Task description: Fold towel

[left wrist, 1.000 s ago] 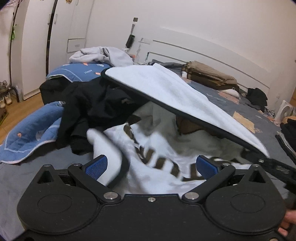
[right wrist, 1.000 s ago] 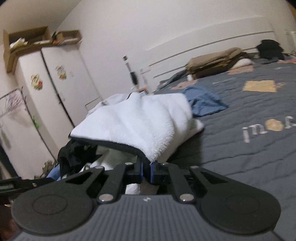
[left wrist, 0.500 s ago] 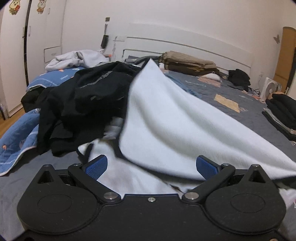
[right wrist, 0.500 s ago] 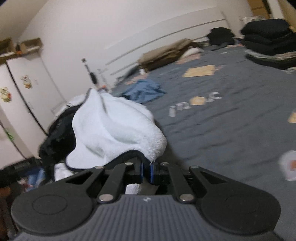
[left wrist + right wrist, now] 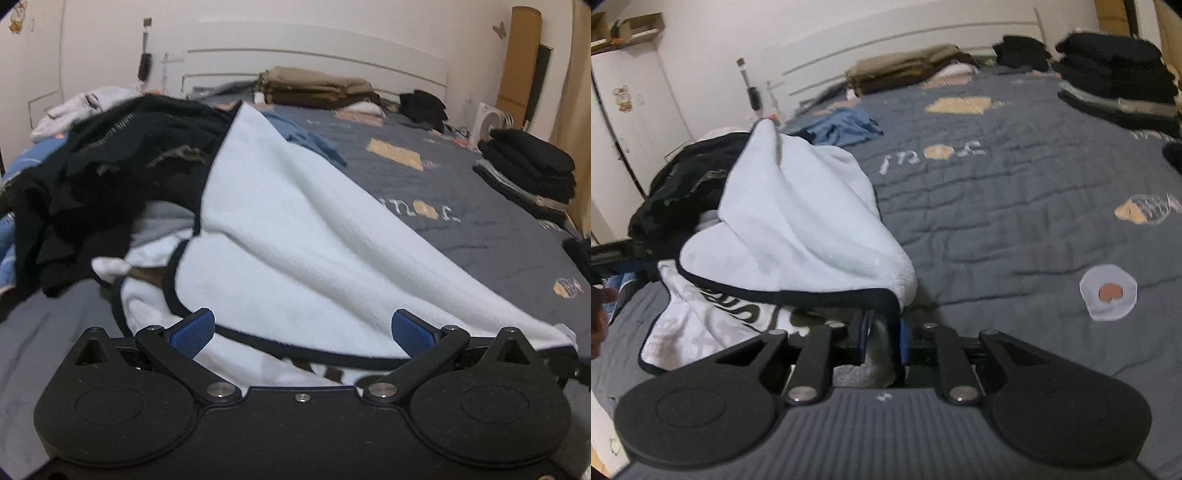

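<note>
Two grippers on one towel (image 5: 314, 236): our right gripper (image 5: 882, 338) has its pads pinched nearly closed on a black-trimmed corner, cloth bunched between them; our left gripper (image 5: 301, 332) is spread wide w/ nothing between the pads, the towel's trimmed edge running just past them. The towel is white, draped in a slope from the dark clothes pile (image 5: 110, 173) down toward us over the grey bed (image 5: 1015, 221), printed side showing underneath at the near edge.

Our read: we're pulling the towel clear of the pile to spread it, though which fold stage this is we can't say. To do it well, keep the right pinch firm on the trim, not just the fluffy pile, so the corner doesn't slip. The left should close on the trimmed edge, approx. at a matching corner, before any lift. Keep both corners level and taut so the far end drags off the clothes w/o snagging.
</note>
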The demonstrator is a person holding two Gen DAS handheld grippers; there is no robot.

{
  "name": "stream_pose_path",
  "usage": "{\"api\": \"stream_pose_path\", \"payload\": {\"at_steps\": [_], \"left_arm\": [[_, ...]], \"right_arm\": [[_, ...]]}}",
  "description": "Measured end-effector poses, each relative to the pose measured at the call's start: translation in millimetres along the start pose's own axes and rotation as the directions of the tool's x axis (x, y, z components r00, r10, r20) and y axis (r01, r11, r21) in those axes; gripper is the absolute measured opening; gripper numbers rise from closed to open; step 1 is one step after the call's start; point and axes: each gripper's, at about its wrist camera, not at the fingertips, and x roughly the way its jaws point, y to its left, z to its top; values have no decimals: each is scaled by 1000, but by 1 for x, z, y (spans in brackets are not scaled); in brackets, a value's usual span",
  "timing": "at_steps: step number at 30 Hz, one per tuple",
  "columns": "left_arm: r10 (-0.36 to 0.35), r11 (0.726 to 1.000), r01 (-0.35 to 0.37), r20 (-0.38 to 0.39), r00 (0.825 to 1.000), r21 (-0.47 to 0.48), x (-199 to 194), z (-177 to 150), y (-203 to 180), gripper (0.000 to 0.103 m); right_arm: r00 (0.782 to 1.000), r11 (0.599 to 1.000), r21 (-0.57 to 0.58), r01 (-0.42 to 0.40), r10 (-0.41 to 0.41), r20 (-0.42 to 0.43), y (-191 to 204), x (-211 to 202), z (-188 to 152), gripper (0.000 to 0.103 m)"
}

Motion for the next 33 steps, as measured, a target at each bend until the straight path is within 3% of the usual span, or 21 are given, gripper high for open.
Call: {"api": "stream_pose_path", "payload": {"at_steps": [5,8,14,20,28,30,33], "left_arm": [[9,999,-9,2,1000,-43,-6,-10,8,102],[79,997,-78,54,995,-17,-15,-15,10,102],[145,988,-140,69,987,-66,-28,-16,17,102],[51,990,-39,83,995,-133,-33,-20,24,103],[117,989,-107,93,989,-103,-39,-18,29,103],[106,991,-96,101,989,-97,-40,-17,33,103],[143,989,-139,115,983,-47,-39,-20,34,103]], "right_arm": [[999,1000,-15,-11,11,33,-3,-15,1,26],[999,1000,-13,-17,18,41,-2,-17,1,27],[998,999,-35,-26,28,50,4,-16,3,29],[998,998,-57,-35,39,59,11,-16,5,29],[991,981,-166,-100,114,74,48,-5,45,31],[989,974,-200,-111,129,78,62,-2,54,32],[982,965,-220,-144,168,91,75,2,61,34]]}}
